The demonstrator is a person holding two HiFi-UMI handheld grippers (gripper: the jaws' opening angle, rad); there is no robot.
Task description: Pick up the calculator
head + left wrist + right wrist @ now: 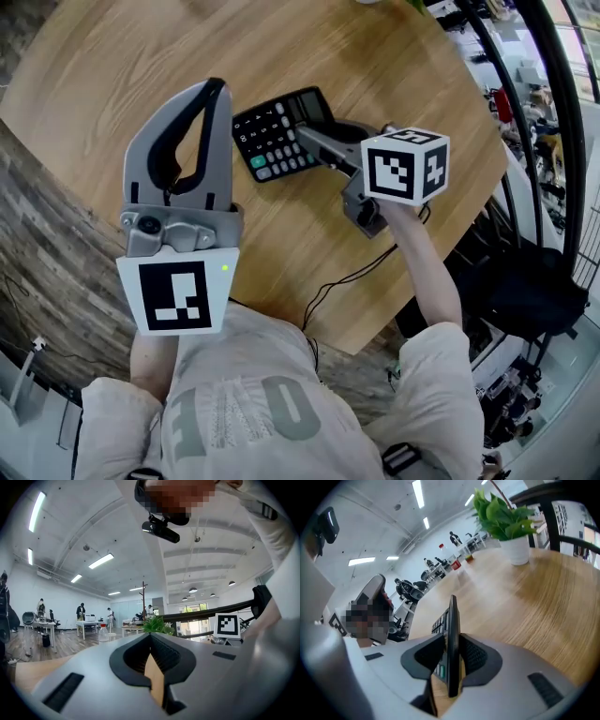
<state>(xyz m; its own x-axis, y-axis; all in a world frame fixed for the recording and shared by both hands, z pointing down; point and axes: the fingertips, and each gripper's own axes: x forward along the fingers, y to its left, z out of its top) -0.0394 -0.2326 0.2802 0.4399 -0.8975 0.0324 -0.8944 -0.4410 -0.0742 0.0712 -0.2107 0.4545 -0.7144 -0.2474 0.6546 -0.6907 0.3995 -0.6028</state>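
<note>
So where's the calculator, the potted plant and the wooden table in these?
calculator (272,141): head view, on its keypad.
potted plant (516,550): right gripper view, on its white pot.
wooden table (141,56): head view, on a bare stretch of the top.

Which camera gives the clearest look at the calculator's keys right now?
The head view: the calculator shows its keys to that camera, with one end in the right gripper. The right gripper view shows it only edge-on between the jaws. The left gripper view does not show it.
</note>
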